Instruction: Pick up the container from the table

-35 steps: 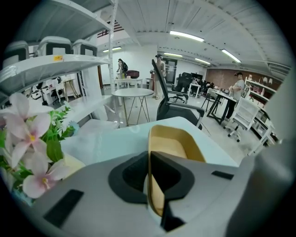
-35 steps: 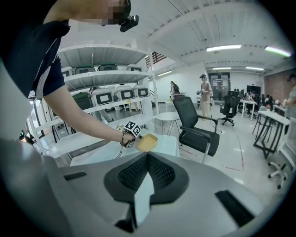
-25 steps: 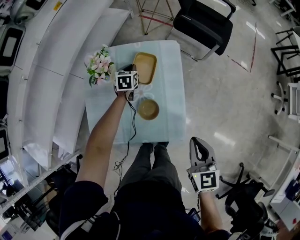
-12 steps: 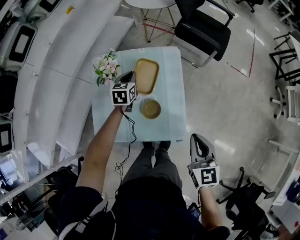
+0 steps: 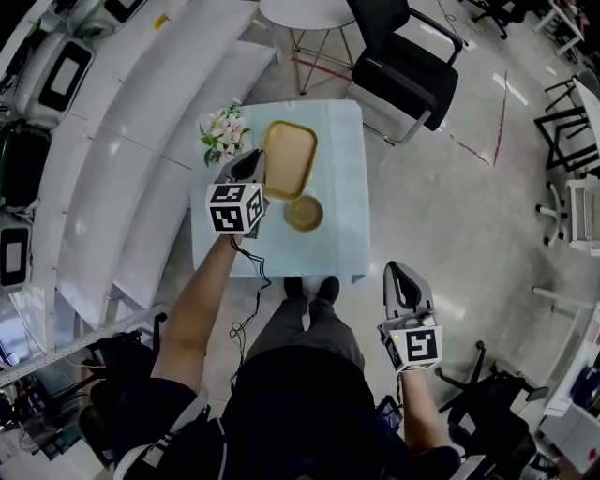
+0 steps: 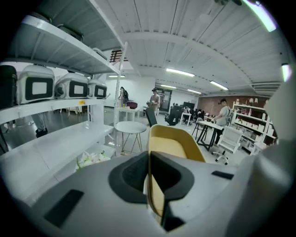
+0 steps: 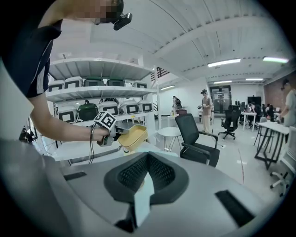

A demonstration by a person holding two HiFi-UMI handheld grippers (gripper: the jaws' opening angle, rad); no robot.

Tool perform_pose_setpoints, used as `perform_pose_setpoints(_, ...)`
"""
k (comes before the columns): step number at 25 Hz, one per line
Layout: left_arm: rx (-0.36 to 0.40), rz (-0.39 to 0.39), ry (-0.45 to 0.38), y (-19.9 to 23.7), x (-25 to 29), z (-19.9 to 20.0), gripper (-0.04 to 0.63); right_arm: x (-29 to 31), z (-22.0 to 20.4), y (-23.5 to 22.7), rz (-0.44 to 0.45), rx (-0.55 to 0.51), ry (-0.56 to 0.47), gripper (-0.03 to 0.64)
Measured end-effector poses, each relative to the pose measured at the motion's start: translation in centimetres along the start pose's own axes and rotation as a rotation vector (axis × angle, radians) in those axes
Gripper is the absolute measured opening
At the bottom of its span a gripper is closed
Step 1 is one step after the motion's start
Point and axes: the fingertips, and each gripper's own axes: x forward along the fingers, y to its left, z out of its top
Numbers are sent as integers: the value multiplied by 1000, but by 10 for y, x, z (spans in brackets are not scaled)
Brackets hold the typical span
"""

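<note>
The right gripper is held low at the person's right side, beside the legs and off the table. Its marker cube faces up and it points forward. In the right gripper view its jaws stand closed tip to tip, with nothing gripped between them.

The left arm is extended forward over the near edge of the table, forearm bare. The left gripper points forward and slightly down, with its marker cube uppermost. In the left gripper view its jaws are pressed together on the thin near rim of the container, a yellow rectangular tray with rounded corners. The rim runs edge-on between the pads, and the tray body extends away beyond the jaw tips.

The right gripper view shows the container raised clear of the table surface. It is tilted with part of its underside visible and is supported only by the left gripper.

A round brown bowl rests on the table, just to the near side of the container in the head view. A bunch of pale flowers sits at the far left corner of the table.

Beyond the table stand a black chair and a small round white side table. White shelves run along the left side.
</note>
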Motion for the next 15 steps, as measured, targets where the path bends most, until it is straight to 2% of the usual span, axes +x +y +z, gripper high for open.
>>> perform_pose_setpoints(11,-17,13,-152,-16,-105,37,18,-23,28,10,16,-2,-64,-2)
perform_pose_setpoints(15,17,29,-217,-24,-142,50,18,-28,38,14,21,-21,-84,-2)
